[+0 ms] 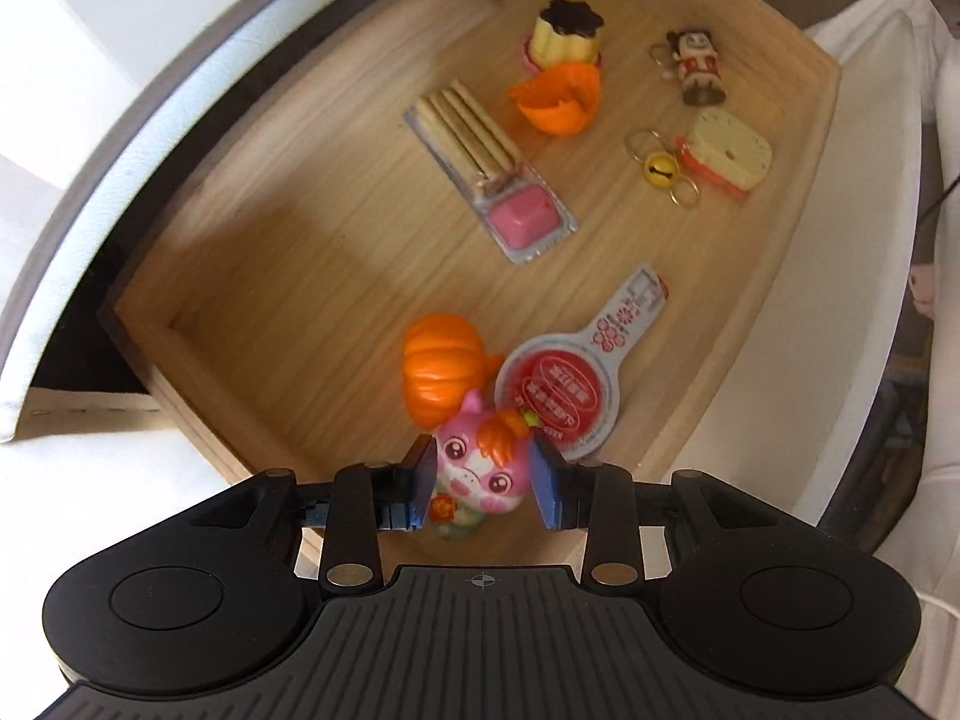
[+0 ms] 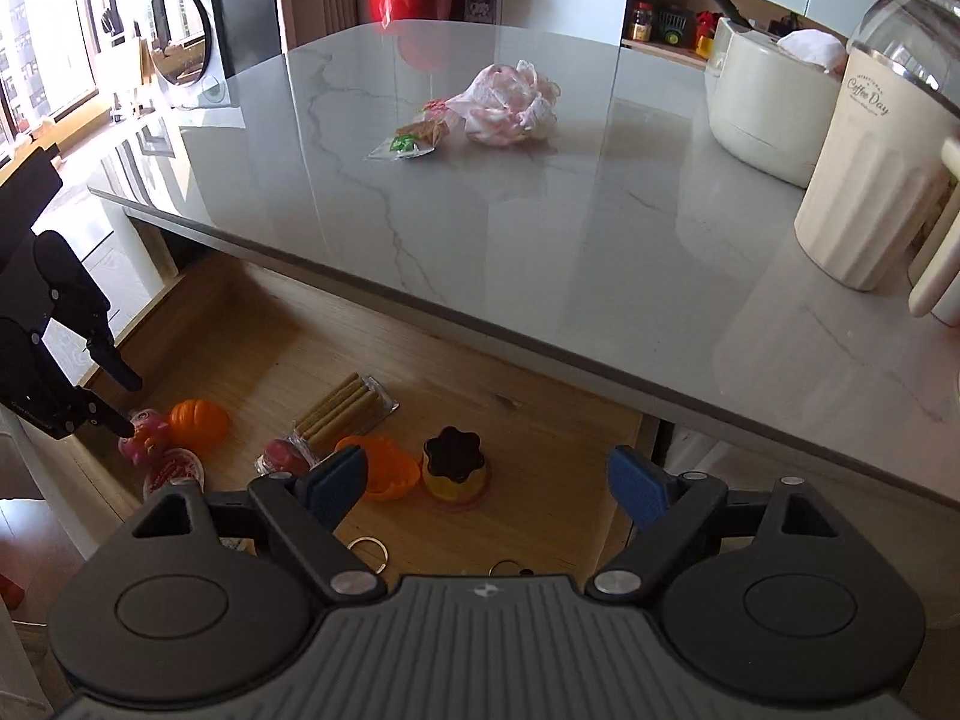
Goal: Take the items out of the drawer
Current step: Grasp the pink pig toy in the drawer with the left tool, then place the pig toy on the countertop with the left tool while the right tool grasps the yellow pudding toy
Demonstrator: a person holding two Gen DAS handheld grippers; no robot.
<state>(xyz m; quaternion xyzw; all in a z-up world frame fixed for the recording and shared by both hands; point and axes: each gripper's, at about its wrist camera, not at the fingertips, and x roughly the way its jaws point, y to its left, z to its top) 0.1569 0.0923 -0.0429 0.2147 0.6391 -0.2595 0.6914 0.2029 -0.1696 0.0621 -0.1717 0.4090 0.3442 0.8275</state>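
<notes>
The open wooden drawer [image 1: 270, 276] holds several toys. My left gripper [image 1: 483, 480] is down in its near corner, blue pads pressed on both sides of a pink pig toy [image 1: 480, 468]. An orange pumpkin [image 1: 441, 369] and a round red-lidded cup [image 1: 558, 393] sit just beyond the pig. In the right wrist view the left gripper [image 2: 126, 405] shows at the far left by the pig [image 2: 147, 435]. My right gripper [image 2: 486, 483] hangs open over the drawer with nothing between its pads.
Further in lie a biscuit-stick pack [image 1: 486, 162], a pudding toy [image 1: 564, 36], an orange shell [image 1: 558, 99], a figure keychain [image 1: 696, 66], a sandwich keychain [image 1: 726, 153]. The grey countertop [image 2: 540, 210] overhangs the drawer, carrying a pink bag [image 2: 510, 102], a snack packet [image 2: 414, 138], cream containers [image 2: 870, 180].
</notes>
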